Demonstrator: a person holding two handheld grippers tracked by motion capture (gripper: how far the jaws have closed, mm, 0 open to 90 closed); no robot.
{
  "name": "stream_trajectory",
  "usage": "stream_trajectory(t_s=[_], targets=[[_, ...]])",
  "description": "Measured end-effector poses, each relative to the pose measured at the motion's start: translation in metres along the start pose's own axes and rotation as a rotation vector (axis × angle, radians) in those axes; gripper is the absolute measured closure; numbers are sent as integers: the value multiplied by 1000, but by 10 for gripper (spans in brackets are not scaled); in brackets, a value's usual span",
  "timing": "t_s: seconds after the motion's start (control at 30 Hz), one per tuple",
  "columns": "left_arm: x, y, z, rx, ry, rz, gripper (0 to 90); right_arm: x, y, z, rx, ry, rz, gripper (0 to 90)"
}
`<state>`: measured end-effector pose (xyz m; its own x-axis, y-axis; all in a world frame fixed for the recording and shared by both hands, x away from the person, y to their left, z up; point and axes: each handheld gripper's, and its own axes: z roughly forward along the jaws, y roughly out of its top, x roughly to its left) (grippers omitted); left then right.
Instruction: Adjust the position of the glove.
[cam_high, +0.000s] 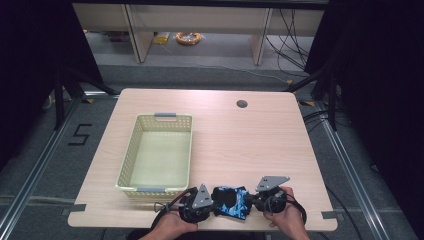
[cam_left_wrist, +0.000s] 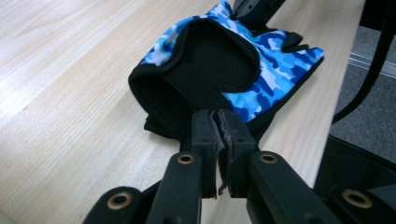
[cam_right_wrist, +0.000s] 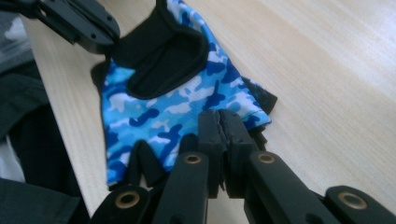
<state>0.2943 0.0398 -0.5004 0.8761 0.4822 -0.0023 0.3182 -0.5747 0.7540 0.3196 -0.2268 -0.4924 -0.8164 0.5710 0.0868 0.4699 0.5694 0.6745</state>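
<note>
Basket (cam_high: 156, 152): it sits on the table (cam_high: 240, 145) to the left of your work, mouth up and with nothing in it. You have it near enough to be the likely drop spot, I judge.

Left gripper (cam_left_wrist: 218, 122): your jaws are pinched together on the black cuff edge of the glove (cam_left_wrist: 219, 70). Taking the wrist end gives you the thicker hem to bite, which should slip less than the thin fabric.

Glove (cam_high: 230, 202): the blue camouflage fingerless glove lies flat at the near edge of the table, just right of the basket's near corner, stretched between your two tools. Its black opening faces up.

Right gripper (cam_right_wrist: 219, 122): your jaws are closed tight on the finger end of the glove (cam_right_wrist: 173, 102), at the blue hem beside the short black finger stubs. Holding the end opposite your left hand keeps the fabric spread instead of bunching.

Next step: lifting both ends together looks like the move; keep them level so the middle does not sag and catch the basket rim.
</note>
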Motion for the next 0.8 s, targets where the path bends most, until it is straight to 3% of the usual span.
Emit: stream_trajectory(t_s=[0.07, 0.2, 0.23, 0.27, 0.33, 0.37, 0.43, 0.47, 0.57, 0.6, 0.63, 0.67, 0.7, 0.73, 0.77, 0.8], targets=[[-1, 1, -2, -3, -5, 11, 861, 0, 1, -1, -10, 1, -4, 889], [-2, 8, -13, -55, -27, -12, 864, 2, 7, -17, -37, 5, 8, 890], [-2, 8, -13, -55, -27, -12, 864, 2, 8, -18, -53, -1, -14, 890], [-5, 9, -15, -79, -36, -37, 864, 2, 8, -18, -53, -1, -14, 890], [-7, 12, -20, -87, -45, -32, 864, 3, 12, -22, -47, -1, -21, 891], [-10, 12, -21, -80, -99, -76, 863, 1, 16, -24, -42, -3, -39, 891], [-12, 11, -19, -88, -92, -69, 863, -1, 18, -24, -39, 1, -54, 891], [-14, 9, -15, -78, -84, -83, 862, -3, 22, -20, -17, 2, -63, 890], [-11, 6, -9, -61, -81, -72, 861, -5, 25, -15, -2, 6, -69, 891], [-8, 3, -5, -45, -75, -89, 859, -7, 25, -9, 47, 2, -83, 890], [-8, 3, -5, -45, -75, -89, 859, -8, 24, -5, 52, -1, -81, 890], [-9, 0, 0, -48, -99, -138, 857, -10, 23, -1, 51, 5, -87, 890], [-9, 0, 0, -48, -99, -138, 857, -10, 23, -1, 51, 5, -87, 890], [-8, -2, 3, -42, -102, -107, 857, -11, 20, 3, 79, 7, -68, 889], [-10, -2, 3, -32, -100, -119, 856, -10, 18, 6, 78, 9, -48, 889], [-11, -1, 2, -35, -95, -111, 854, -13, 18, 7, 79, 11, -87, 889]])
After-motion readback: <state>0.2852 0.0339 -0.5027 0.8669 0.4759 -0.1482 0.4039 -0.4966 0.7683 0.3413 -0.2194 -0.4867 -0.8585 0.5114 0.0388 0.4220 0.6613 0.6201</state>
